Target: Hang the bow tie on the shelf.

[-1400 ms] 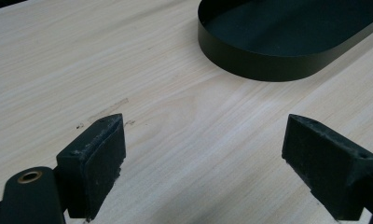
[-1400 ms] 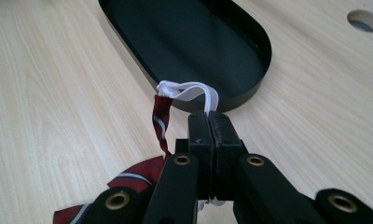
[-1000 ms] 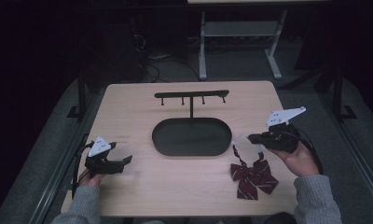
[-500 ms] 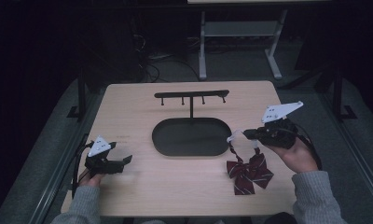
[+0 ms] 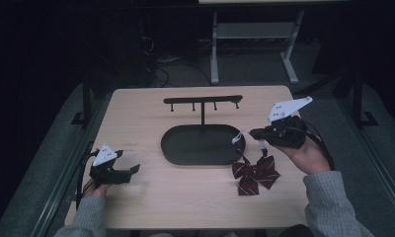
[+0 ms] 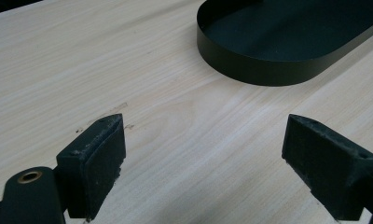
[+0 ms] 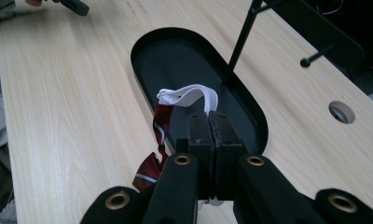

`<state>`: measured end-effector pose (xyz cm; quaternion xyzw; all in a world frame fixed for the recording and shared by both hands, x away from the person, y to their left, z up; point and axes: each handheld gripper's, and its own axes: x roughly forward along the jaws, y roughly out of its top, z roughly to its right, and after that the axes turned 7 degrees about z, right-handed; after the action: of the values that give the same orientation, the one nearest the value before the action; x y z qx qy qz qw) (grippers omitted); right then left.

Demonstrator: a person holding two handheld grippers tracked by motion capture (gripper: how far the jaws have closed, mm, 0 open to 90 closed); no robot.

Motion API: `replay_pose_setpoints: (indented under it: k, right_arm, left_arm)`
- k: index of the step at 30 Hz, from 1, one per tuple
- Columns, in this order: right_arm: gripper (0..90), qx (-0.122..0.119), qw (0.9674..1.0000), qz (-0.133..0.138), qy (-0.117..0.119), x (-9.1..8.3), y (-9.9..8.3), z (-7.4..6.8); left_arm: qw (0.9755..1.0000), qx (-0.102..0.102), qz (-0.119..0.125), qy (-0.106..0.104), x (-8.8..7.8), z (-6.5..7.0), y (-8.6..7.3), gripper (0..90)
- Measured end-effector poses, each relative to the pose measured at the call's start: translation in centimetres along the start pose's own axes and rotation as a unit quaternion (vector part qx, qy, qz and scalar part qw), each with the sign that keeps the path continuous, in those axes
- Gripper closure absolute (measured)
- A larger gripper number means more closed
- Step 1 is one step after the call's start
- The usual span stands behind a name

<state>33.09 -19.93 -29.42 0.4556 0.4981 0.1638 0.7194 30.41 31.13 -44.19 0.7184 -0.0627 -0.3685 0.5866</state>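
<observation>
A dark red striped bow tie (image 5: 255, 174) lies on the wooden table, just right of the black oval tray (image 5: 195, 145). Its white elastic strap (image 5: 239, 137) rises to my right gripper (image 5: 252, 133), which is shut on it above the tray's right end. In the right gripper view the jaws of that gripper (image 7: 209, 121) are pressed together on the strap (image 7: 189, 95), and the red cloth (image 7: 159, 122) hangs below at the left. My left gripper (image 5: 134, 169) rests low at the table's left, open, with bare wood between its pads (image 6: 203, 135).
The tray (image 7: 175, 60) carries a thin post with a black hook bar (image 5: 203, 100) across the top. A round hole (image 7: 341, 112) sits in the tabletop beyond the tray. Dark floor and a metal frame lie past the far edge.
My right gripper has risen and moved left toward the tray, pulling the strap up and dragging the bow tie a little with it. The left gripper has stayed put.
</observation>
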Motion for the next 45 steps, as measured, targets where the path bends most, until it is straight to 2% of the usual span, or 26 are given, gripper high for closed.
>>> replay_pose_setpoints:
  k: [26, 45]
  right_arm:
    - [88.7, -0.029, 0.9994, -0.004, 0.019, 2.6, 6.2, 1.2]
    - [88.6, -0.032, 0.9992, -0.012, 0.022, 4.6, 9.3, 2.7]
  left_arm:
    - [1.0, 0.002, 0.003, -0.001, 0.0, -0.2, 0.0, 13.0]
    - [1.0, 0.001, 0.005, -0.001, 0.0, -0.2, 0.0, 13.0]
